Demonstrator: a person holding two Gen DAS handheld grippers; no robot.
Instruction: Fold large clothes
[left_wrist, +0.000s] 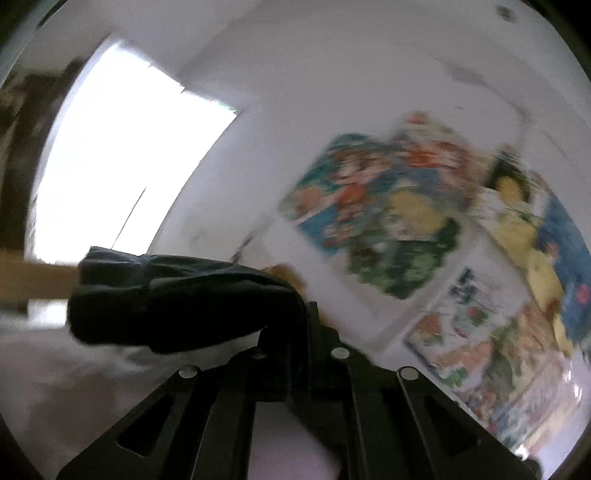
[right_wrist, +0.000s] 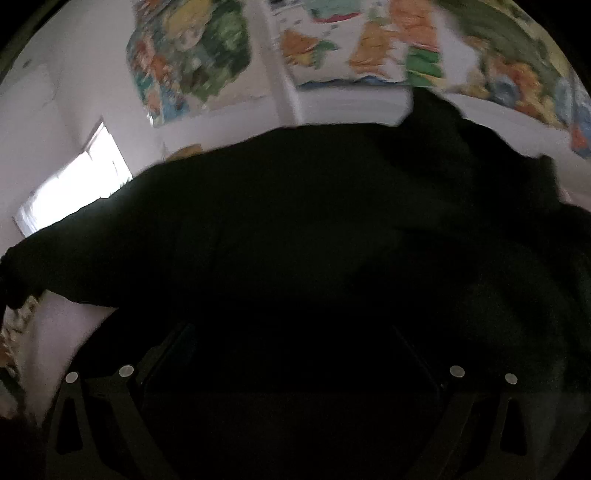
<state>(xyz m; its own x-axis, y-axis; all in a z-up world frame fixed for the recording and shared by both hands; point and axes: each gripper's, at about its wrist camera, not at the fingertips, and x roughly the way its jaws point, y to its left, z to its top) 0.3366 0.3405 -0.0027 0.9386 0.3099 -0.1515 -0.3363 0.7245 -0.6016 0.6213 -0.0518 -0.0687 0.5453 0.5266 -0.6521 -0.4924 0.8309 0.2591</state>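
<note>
Where my right claw (right_wrist: 291, 332) ought to show its fingers, a dark garment (right_wrist: 295, 229) drapes over them and fills most of that view, so I cannot tell whether it is apart or together. Behind the cloth, blurred colourful posters (right_wrist: 192, 48) hang on a white wall (right_wrist: 66, 74), cut off by the frame edge. My left claw (left_wrist: 295, 314) is clamped together on a bunched fold of the same garment (left_wrist: 166, 295), which hangs off to one side near a bright window (left_wrist: 122, 155).
</note>
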